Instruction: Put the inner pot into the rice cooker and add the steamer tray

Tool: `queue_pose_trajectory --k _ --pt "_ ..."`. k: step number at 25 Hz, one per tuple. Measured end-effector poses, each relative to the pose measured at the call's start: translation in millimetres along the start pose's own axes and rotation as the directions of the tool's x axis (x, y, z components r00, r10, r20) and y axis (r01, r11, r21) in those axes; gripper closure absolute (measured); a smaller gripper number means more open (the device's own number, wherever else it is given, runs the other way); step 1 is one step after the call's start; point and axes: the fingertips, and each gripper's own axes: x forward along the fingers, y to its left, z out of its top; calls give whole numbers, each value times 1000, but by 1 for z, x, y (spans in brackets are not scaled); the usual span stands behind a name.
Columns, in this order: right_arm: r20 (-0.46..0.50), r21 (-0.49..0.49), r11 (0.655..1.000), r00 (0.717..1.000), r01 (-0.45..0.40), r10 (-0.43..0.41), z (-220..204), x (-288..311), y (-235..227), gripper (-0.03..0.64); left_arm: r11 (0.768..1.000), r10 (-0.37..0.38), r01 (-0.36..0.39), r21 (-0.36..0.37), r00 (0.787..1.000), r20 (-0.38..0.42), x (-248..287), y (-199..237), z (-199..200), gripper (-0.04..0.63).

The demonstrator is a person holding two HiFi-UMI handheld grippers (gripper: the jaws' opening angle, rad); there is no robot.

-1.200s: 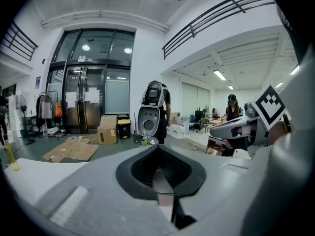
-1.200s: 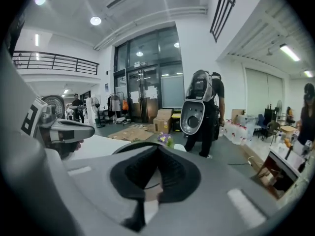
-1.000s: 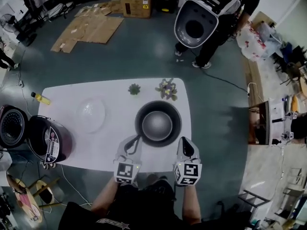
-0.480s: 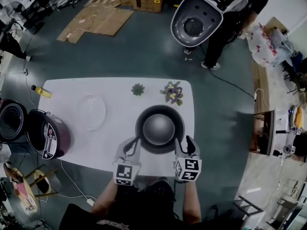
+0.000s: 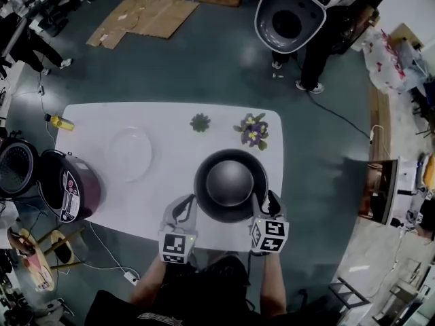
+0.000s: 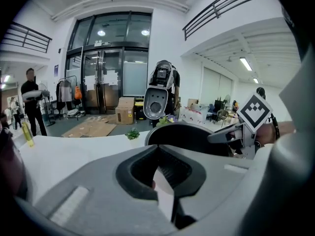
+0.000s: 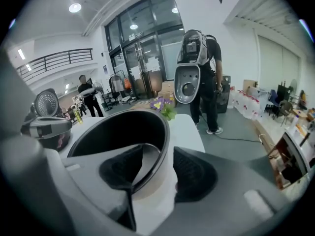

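The black inner pot [image 5: 230, 185] stands on the white table [image 5: 163, 124], near its front edge. My right gripper [image 5: 264, 202] straddles the pot's near right rim [image 7: 165, 132]: one jaw inside, one outside. Its jaws have just been opening, and the pads stand off the rim. My left gripper [image 5: 182, 206] is open with nothing between its fingers, just left of the pot [image 6: 189, 136]. The clear steamer tray [image 5: 129, 153] lies on the table to the left. The maroon rice cooker [image 5: 68, 194] stands past the table's left end with its lid [image 5: 15, 168] up.
A small green plant [image 5: 200, 122] and a pot of purple flowers [image 5: 253, 130] stand behind the inner pot. A yellow bottle [image 5: 60, 122] lies at the far left corner. A person holding a large white shell [image 5: 292, 19] stands beyond the table. Flattened cardboard [image 5: 146, 15] lies on the floor.
Both grippers have dropped and closed in on the pot. The right one has opened and now sits over the pot's rim. The left one has come up beside the pot.
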Motion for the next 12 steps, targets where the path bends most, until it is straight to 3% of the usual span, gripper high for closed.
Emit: queue_pose_trajectory --k 6,12 --pt "-75 -48 999 997 15 -19 -9 12 6 417 1000 24 -25 -17 1000 -9 0 7 -5 584" --pt "-118 -53 996 990 70 -76 -15 17 3 480 998 56 -57 -27 998 -12 -5 15 -10 584"
